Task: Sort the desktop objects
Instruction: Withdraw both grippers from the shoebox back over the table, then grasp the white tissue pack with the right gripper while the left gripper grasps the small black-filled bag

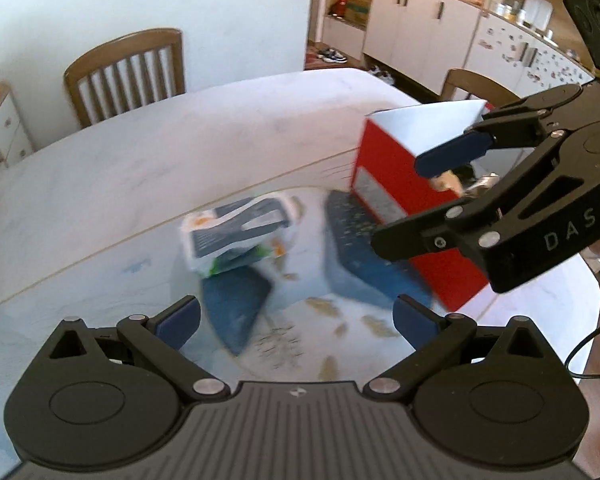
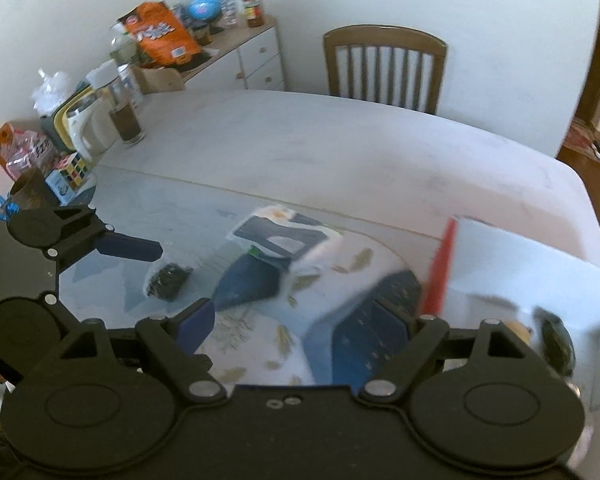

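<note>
Red-white box (image 1: pixel 400 200) upright, long axis vertical, open top, both jaws empty

L gripper (image 1: pixel 296 318): jaws wide apart, nothing between pads, pitched steeply down. In R wrist view it shows at 9 o'clock, fingers (image 2: pixel 130 249) aimed toward 3 o'clock. R gripper (image 2: pixel 296 324): jaws spread wide, empty, also pitched down. In L wrist view it enters at 3 o'clock, fingers (image 1: pixel 452 156) aimed toward 9 o'clock.
</note>
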